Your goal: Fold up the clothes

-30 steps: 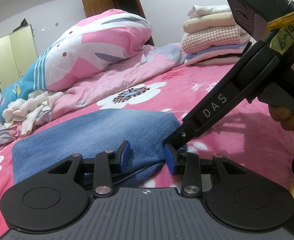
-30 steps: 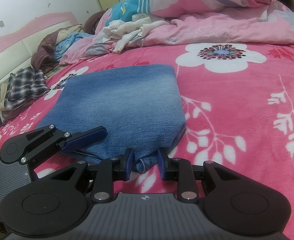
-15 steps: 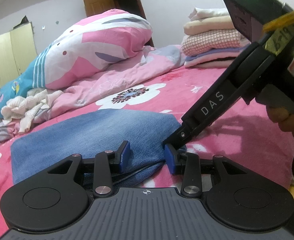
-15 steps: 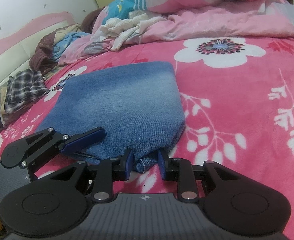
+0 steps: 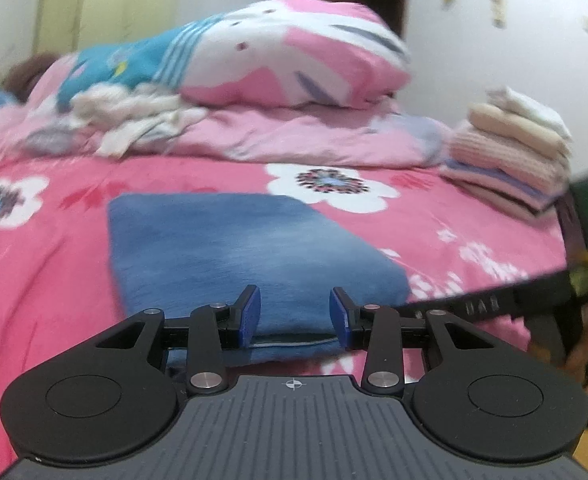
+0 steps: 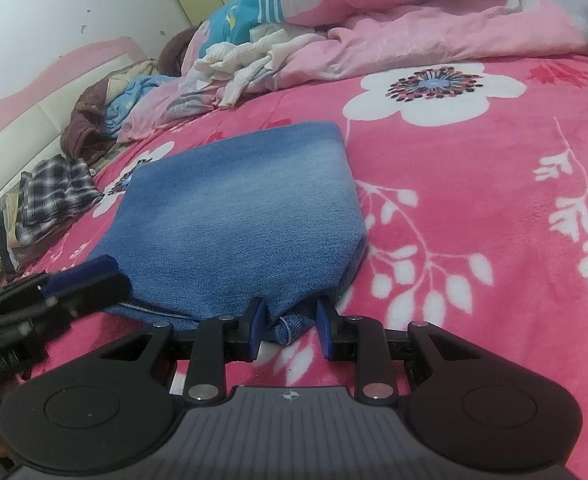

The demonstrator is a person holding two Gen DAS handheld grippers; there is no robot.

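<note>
Faintly, blurred letters that look like "DAS" show on the right gripper's [image 5: 406,308] arm. Both grippers stand partly open at the near edge of the folded jeans [image 6: 237,216] on the bed [image 6: 474,200]: a denim corner sits between the right pads unpinched, and the left gripper [image 5: 295,314] frames the hem without clamping it.

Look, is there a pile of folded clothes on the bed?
Yes, a stack of folded clothes sits on the pink bed.

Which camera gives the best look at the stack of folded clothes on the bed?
The left wrist view: the stack of folded clothes sits at the right by the pink quilt, though blurred. The right wrist view shows none of it, only the folded jeans and loose clothes.
</note>
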